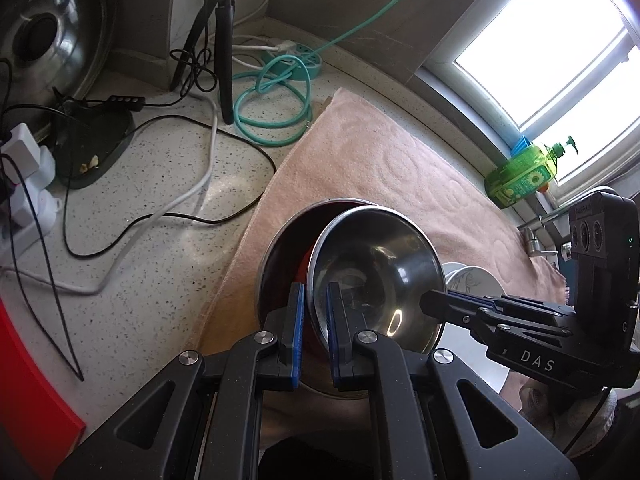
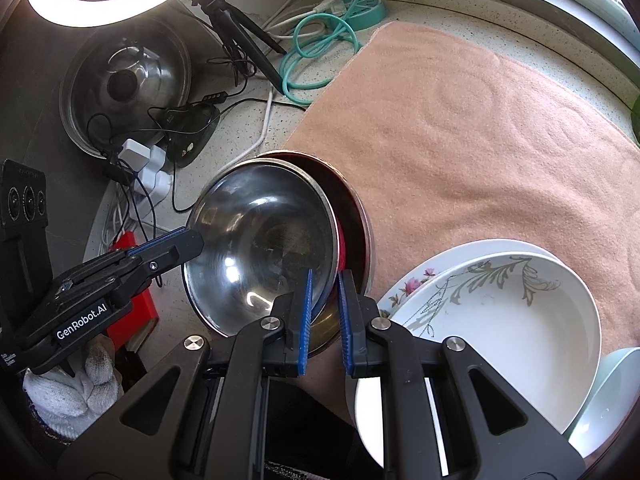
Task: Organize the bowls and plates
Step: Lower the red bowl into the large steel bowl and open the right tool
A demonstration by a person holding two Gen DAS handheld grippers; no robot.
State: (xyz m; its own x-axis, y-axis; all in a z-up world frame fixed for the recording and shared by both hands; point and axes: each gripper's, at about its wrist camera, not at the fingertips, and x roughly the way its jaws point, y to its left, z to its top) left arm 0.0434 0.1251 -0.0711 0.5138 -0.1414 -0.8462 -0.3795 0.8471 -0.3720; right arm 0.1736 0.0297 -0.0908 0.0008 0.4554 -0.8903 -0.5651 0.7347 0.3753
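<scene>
A shiny steel bowl hangs tilted between both grippers, partly inside a larger steel bowl with a red interior that rests on the pink towel. My left gripper is shut on the steel bowl's rim on one side. On the opposite rim, my right gripper is shut as well. Two stacked white floral plates lie on the towel to the right of the bowls.
A pale green bowl sits at the right edge. On the speckled counter are a tripod, a teal cable coil, black and white cords, white plugs, a pot lid and a red object. A green soap bottle stands by the window.
</scene>
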